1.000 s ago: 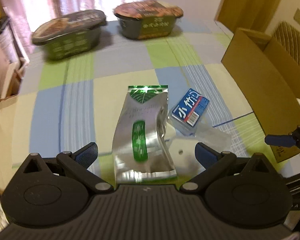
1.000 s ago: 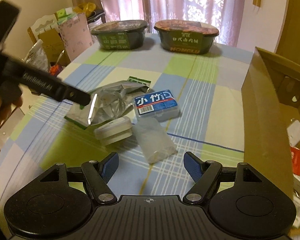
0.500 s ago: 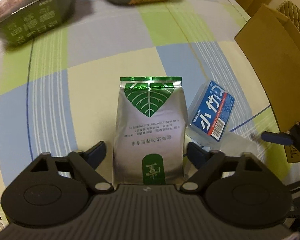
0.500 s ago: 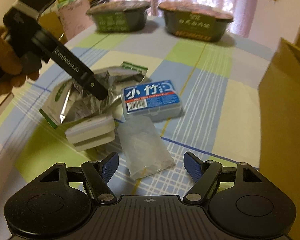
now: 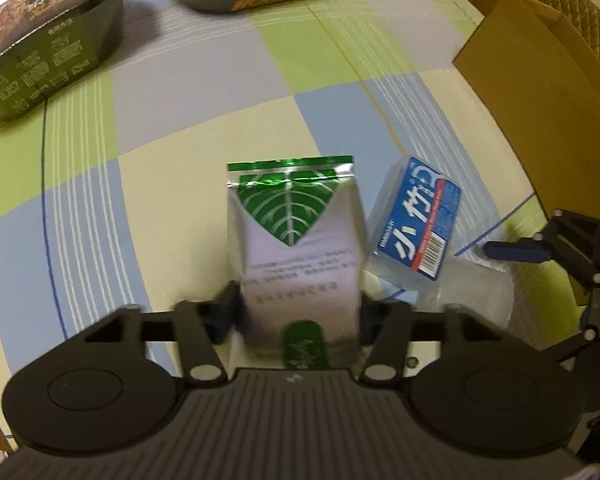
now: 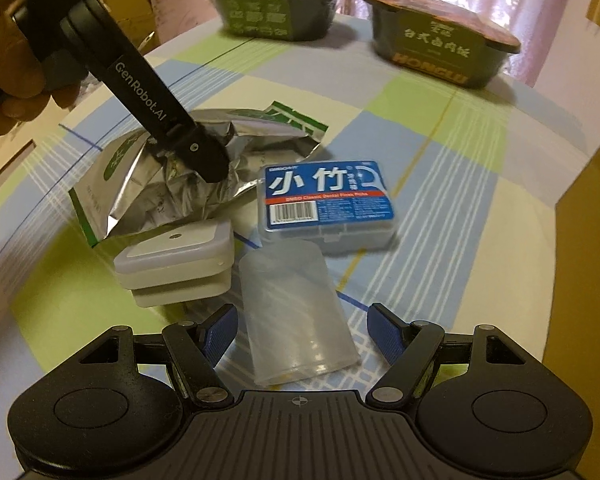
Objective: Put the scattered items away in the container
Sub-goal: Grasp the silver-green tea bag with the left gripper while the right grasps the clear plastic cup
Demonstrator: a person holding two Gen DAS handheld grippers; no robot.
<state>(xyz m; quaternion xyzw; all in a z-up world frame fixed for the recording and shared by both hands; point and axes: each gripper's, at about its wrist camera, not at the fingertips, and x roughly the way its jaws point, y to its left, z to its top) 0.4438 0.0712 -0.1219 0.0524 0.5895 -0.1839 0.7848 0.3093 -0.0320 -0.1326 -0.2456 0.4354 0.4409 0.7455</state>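
Surface: checked tablecloth (image 5: 172, 128).
Left gripper (image 5: 298, 316): clenched on silver tea pouch (image 5: 298, 248).
Right gripper (image 6: 300, 330): released, straddling clear plastic case (image 6: 296, 320).

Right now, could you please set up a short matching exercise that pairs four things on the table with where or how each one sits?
Things:
1. silver pouch
2. clear plastic case
3. blue-labelled box
4. white square container

States:
A. lying between the open jaws of the right gripper
B. pinched and crumpled by the left gripper
C. flat on the cloth beyond the clear case, untouched
D. stacked beside the clear case, at the pouch's edge

Pairs: 1-B, 2-A, 3-C, 4-D
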